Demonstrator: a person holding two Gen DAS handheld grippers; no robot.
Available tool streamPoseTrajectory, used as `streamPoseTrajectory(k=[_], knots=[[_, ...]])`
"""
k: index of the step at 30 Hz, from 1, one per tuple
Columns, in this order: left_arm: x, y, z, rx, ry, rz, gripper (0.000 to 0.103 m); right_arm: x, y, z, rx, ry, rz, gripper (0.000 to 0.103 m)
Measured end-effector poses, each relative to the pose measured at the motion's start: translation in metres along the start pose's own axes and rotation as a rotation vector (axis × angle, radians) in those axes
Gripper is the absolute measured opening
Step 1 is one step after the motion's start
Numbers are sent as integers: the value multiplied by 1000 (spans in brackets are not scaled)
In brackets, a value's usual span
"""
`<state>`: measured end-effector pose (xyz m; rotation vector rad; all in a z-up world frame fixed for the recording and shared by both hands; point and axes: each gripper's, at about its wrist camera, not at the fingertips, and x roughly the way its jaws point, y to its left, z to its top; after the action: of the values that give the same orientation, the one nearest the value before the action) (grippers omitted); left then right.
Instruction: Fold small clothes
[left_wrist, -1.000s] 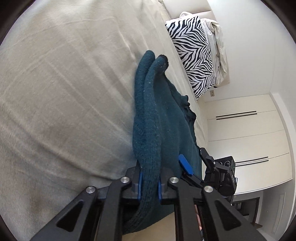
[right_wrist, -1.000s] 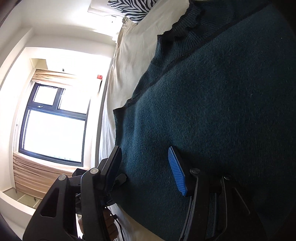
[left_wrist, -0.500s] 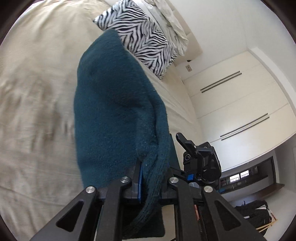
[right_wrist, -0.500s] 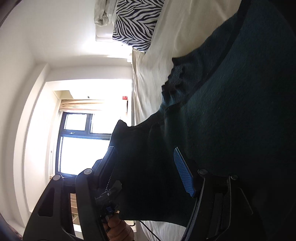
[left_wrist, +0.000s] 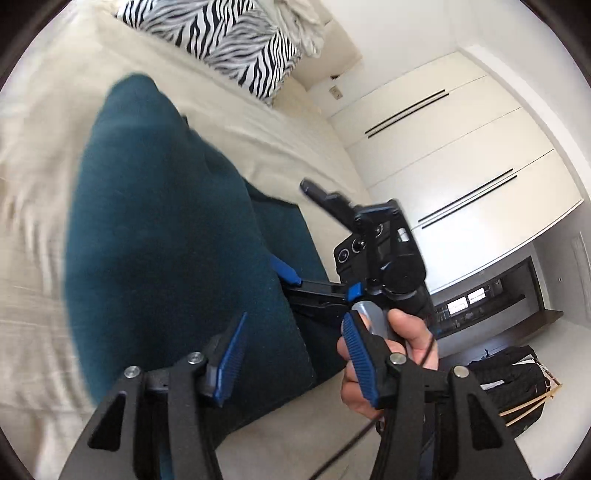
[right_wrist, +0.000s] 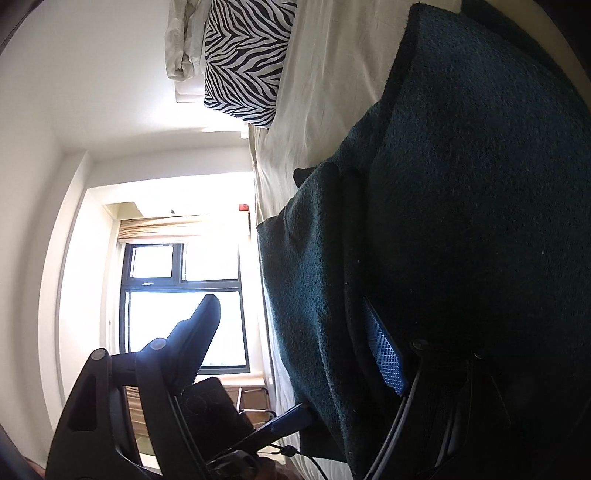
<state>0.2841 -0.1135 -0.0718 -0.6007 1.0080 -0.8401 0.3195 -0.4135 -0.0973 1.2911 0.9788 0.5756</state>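
On the bed (left_wrist: 258, 140) lies the folded blue sweater (left_wrist: 159, 236). Both tongs, left tongs (left_wrist: 291, 363) and right tongs (right_wrist: 295, 347), are opening, and neither one is gripping it.

Cream bed (left_wrist: 280, 144) with a zebra pillow (right_wrist: 243, 55), white wardrobe doors (left_wrist: 454, 155) along one wall, bright window (right_wrist: 184, 295) opposite.

Left claw (left_wrist: 295, 363) off sweater (left_wrist: 166, 240)
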Motion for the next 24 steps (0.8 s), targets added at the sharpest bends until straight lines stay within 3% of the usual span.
streamPoseTrajectory(k=[4,6,8,10,17,24], knots=[[-32,14,-4,7,-48,33,59,20,14,-1,-88,52,-165,71],[-37,22,-7,-21,-44,43,59,25,22,-4,-148,70,-258,58],[-40,29,-11,-43,-41,46,59,29,27,-7,-207,84,-361,28],[-42,30,-13,-39,-40,50,59,27,30,-9,-263,83,-436,17],[-32,17,-5,-1,-40,55,59,-30,48,2,-336,-29,-498,13],[-11,4,-3,43,-11,77,60,-93,35,11,-327,-97,-558,13]])
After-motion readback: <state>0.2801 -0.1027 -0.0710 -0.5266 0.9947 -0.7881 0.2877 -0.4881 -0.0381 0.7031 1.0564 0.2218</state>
